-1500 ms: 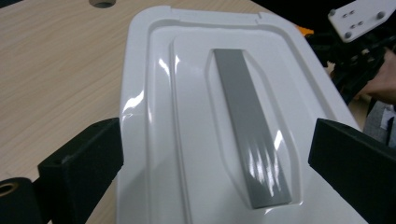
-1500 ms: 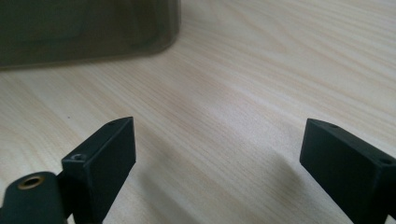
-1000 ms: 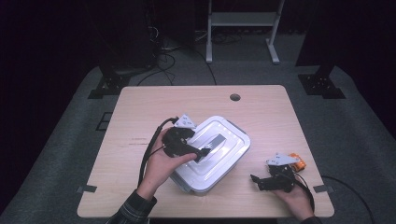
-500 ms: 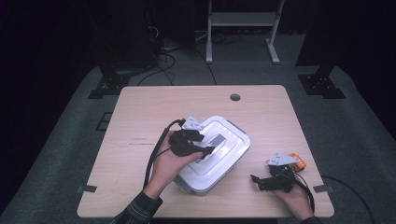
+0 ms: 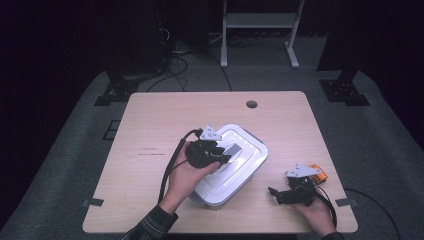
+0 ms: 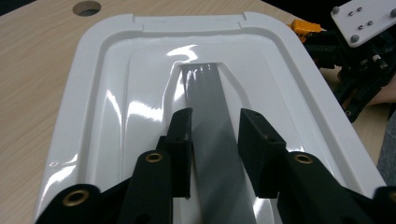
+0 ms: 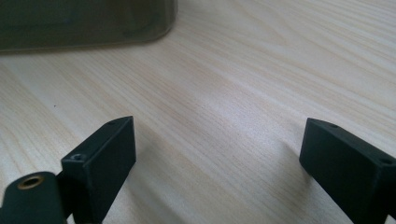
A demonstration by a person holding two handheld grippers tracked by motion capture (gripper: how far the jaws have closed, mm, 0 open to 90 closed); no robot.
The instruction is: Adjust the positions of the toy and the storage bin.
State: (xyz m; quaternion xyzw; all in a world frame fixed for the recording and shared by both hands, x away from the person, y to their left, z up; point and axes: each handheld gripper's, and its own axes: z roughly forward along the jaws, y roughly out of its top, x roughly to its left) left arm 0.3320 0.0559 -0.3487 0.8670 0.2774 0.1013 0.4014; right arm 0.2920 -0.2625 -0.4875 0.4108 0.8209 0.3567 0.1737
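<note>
High view: white box (image 5: 231, 167) sits lower centre of the frame on the wooden surface (image 5: 150, 125), turned at a slant, white lid (image 5: 245, 150) on top. Grey handle (image 5: 231, 151) runs along the lid's middle recess.

Left gripper (image 5: 220, 155) sits over the lid's left part, held by the left hand (image 5: 186, 175), whose sleeve enters from the bottom edge. Cable loops off to the left of the hand.

Left gripper view: left gripper (image 6: 214, 140) jaws straddle the handle (image 6: 210, 121), one on each side, spread just wider than the grey strip. Left jaw looks close against the strip's edge; a sliver of gap at the right jaw. Cannot tell whether either presses it. Lid (image 6: 116, 84) glossy, with stepped rim, fills centre frame. Round hole (image 6: 87, 7) in the surface at upper left.

Right gripper (image 5: 278, 194) at lower right of the high view, well apart from the box, resting low on the surface in the right hand (image 5: 315, 212). Orange part (image 5: 320, 175) just behind it.

Right gripper view: right gripper (image 7: 217, 154) jaws spread wide, bare wood grain between them, nothing gripped. Dark translucent box wall (image 7: 88, 21) at upper left of the frame.
</note>
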